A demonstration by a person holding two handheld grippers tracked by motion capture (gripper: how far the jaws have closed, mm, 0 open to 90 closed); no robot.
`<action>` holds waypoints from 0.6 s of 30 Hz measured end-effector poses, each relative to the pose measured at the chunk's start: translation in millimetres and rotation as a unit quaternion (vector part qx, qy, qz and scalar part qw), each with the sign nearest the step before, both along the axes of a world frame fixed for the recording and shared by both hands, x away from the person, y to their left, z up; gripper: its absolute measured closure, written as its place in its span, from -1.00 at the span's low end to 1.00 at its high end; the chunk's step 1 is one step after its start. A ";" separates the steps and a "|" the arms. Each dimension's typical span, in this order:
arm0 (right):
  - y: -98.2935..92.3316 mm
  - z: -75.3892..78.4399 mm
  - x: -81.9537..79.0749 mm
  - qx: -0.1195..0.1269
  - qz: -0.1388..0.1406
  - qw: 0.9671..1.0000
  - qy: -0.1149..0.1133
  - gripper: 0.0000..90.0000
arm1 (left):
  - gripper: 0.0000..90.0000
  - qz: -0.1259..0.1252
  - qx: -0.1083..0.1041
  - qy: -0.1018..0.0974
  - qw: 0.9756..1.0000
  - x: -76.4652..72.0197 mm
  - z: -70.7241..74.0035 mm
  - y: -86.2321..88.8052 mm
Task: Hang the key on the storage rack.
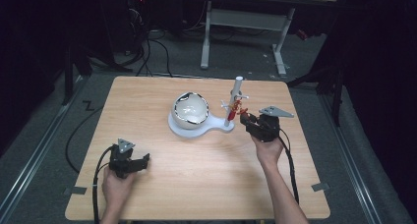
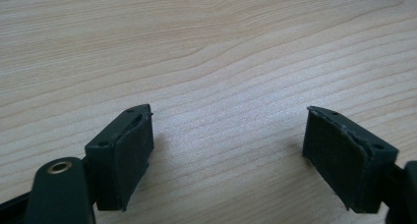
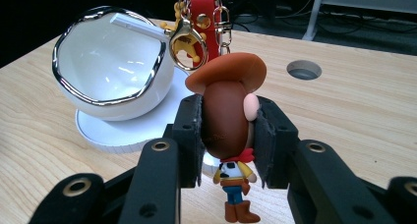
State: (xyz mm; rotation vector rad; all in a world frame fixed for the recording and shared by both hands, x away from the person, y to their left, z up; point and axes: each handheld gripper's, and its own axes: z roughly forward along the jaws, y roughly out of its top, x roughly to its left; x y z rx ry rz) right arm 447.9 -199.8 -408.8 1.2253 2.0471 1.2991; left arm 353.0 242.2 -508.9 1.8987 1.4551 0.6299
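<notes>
A cowboy figure keychain (image 3: 228, 126) with a brown hat, a red strap and a gold clasp (image 3: 184, 42) hangs from the white peg stand (image 1: 237, 97). My right gripper (image 3: 227, 135) is shut on the figure's head, with both pads pressed against it. From above, that gripper (image 1: 247, 119) sits just right of the stand's post, by the red keychain (image 1: 235, 107). A white bowl (image 1: 191, 109) with a silver rim rests on the stand's base, left of the post. My left gripper (image 2: 226, 150) lies open on the bare wood near the front left (image 1: 140, 161).
The stand's flat white base (image 1: 216, 127) lies mid-table. A round cable hole (image 3: 304, 69) is cut in the tabletop beyond the keychain. Cables trail off the front edge from both grippers. A desk frame and floor cables lie beyond the table's far edge.
</notes>
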 end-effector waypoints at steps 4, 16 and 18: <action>1.3 -1.1 0.9 -0.003 0.001 1.000 -0.001 0.49 | -0.56 0.000 0.000 0.000 1.000 0.0 0.0 0.0; 5.1 -6.4 4.5 -0.010 0.000 1.000 0.010 0.49 | -0.56 0.000 -0.001 0.000 1.000 0.0 0.0 0.1; 5.9 -7.0 4.9 -0.011 -0.002 1.000 0.011 0.49 | -0.56 0.000 0.000 0.000 1.000 0.0 0.0 0.0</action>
